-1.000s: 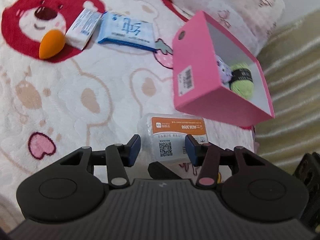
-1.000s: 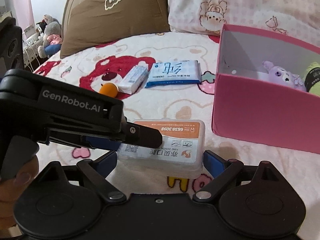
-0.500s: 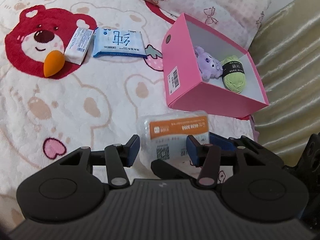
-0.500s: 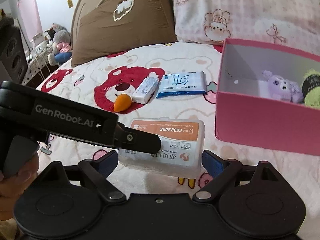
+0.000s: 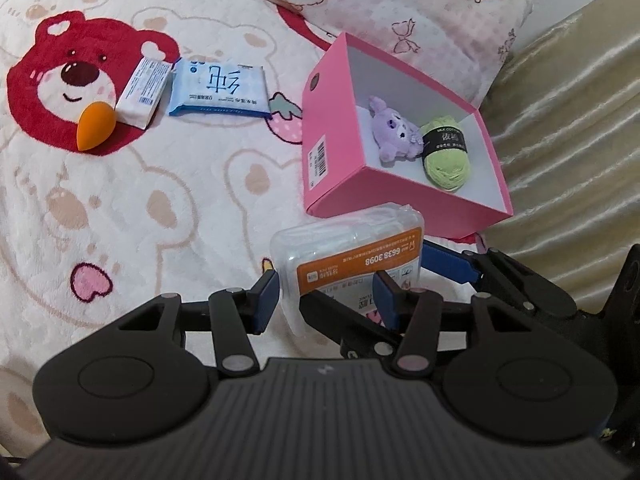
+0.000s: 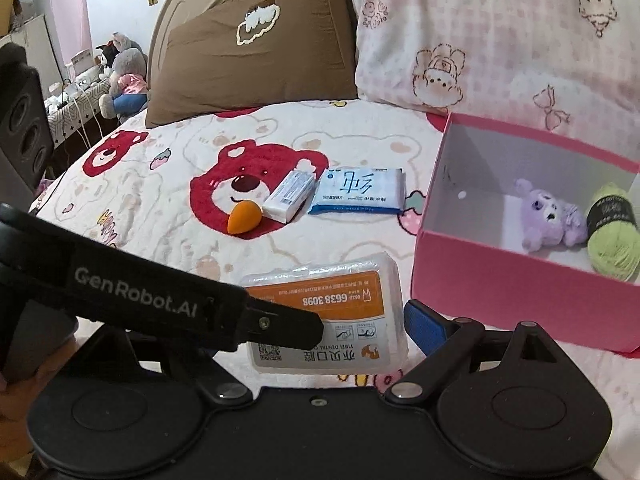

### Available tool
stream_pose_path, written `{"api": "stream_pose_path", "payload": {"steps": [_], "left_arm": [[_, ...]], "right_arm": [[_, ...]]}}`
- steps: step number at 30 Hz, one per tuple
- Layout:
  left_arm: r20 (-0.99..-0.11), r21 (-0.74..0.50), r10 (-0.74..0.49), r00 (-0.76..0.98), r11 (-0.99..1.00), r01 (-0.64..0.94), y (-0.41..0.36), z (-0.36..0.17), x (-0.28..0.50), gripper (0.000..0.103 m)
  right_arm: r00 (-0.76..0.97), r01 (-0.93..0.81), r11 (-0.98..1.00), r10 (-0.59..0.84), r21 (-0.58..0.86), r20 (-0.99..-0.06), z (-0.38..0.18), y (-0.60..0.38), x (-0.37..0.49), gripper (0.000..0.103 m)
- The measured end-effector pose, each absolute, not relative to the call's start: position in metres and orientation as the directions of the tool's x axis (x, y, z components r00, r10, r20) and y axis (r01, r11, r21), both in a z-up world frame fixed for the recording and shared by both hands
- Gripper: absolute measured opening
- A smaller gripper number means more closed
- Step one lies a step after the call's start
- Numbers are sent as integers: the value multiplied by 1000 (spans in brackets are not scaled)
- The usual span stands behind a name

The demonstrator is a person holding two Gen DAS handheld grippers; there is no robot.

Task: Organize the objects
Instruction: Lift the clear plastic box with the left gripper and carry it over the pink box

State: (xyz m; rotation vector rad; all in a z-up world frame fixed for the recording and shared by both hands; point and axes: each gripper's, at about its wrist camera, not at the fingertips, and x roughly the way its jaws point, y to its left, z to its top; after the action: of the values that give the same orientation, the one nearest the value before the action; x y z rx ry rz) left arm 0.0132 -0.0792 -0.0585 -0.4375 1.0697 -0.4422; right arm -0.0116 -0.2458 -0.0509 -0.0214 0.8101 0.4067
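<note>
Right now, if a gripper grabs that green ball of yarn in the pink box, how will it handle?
The green yarn ball looks soft, so it would probably squash under the pads. It is likely light for its size. Its rounded shape could roll, though the paper band and the purple plush beside it may check that.

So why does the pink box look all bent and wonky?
In the left wrist view the fisheye lens bows the pink box, worse toward the edges; in the right wrist view the same box tilts, the corners go dark, and the pillow looks soft and pale.
</note>
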Motion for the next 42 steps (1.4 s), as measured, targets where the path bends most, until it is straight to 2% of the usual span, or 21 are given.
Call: {"api": "stream_pose_path", "payload": {"steps": [13,20,30,42], "left_arm": [[-708,-505,-535,461,840,198,-97,-18,10,48],[-706,-483,-541,456,840,248,-113,2,13,48],[-702,-448,-546,457,838,311,-141,30,23,47],[-703,-436,-560,438,826,358,-185,52,53,49]], "right_arm": [[621,-319,923,374,214,-689,-23,-268,-16,93],[618,-267,931,365,251,-697,-10,-287,-17,89],[656,-248,944,328,217,-679,12,-315,-16,76],[686,-224,958,284,177,-669,33,-351,1,74]]}}
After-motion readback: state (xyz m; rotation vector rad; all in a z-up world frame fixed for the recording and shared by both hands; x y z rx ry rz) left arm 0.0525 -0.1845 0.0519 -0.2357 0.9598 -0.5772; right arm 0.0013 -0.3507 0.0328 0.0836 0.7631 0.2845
